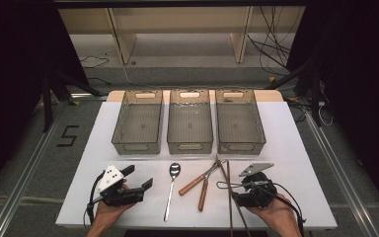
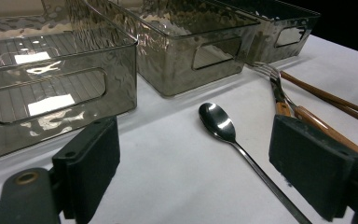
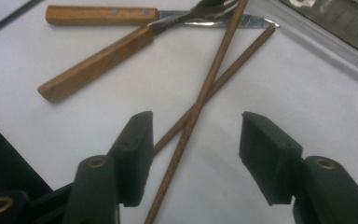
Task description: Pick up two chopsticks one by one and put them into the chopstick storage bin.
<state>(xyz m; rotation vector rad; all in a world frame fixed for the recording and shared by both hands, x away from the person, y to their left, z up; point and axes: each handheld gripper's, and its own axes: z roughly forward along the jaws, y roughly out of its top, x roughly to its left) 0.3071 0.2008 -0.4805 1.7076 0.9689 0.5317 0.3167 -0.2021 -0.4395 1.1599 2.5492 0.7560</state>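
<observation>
On the desk [image 1: 128, 207] all cutlery lies loose and the bins [image 1: 189, 121] are empty. My right claw [image 3: 196, 154] straddles the chopsticks [image 3: 200, 100], jaws apart; left claw [image 2: 193, 172] gapes idle.

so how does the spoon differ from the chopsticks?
The spoon is shiny metal; the chopsticks are brown wood. The spoon has a rounded bowl at its far end; the chopsticks are plain thin rods. The spoon lies alone, apart from the other cutlery; the chopsticks cross each other and their far ends reach the wooden-handled fork and knife. The chopsticks pass between the right gripper's open jaws; the spoon lies clear of both grippers. All lie flat on the white table.
</observation>
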